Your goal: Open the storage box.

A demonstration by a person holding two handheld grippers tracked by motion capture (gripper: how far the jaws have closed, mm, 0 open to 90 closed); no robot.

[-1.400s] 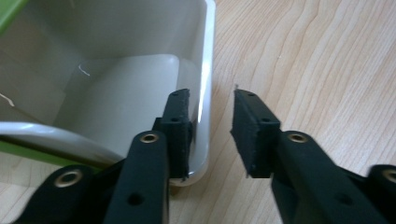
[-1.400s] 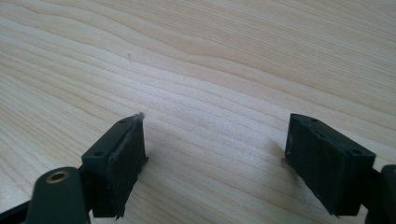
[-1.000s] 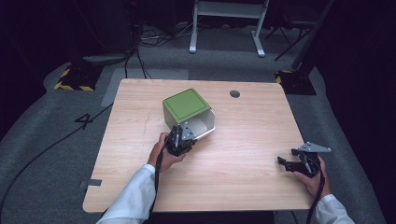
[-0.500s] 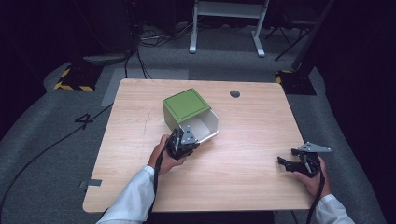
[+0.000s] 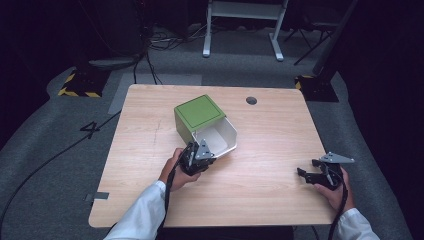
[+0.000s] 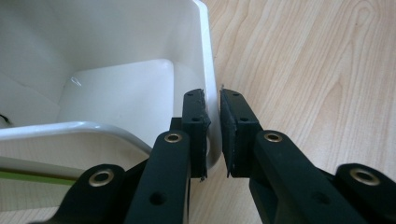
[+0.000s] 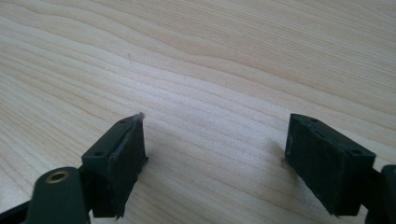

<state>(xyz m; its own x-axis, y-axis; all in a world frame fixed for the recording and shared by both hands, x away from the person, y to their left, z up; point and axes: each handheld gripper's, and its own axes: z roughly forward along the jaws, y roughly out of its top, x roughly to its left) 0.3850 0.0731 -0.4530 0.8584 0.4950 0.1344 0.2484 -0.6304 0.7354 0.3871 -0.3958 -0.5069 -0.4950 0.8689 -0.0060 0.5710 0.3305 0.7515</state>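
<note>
Now clamped on white bin (image 6: 140, 84) wall: left gripper (image 6: 213, 133), moved up since a second ago (likely dragging next); right gripper (image 7: 212, 158) spread, idle.

A green box (image 5: 198, 114) with a thin dark line near its top edges is seen near the middle of the wooden table (image 5: 270, 130). A white drawer-like tray (image 5: 220, 138) with rounded corners is pulled out from its near side, open and empty inside. The tray's side wall (image 6: 209, 93) is pinched between the jaws of the left gripper (image 6: 213, 126).
</note>
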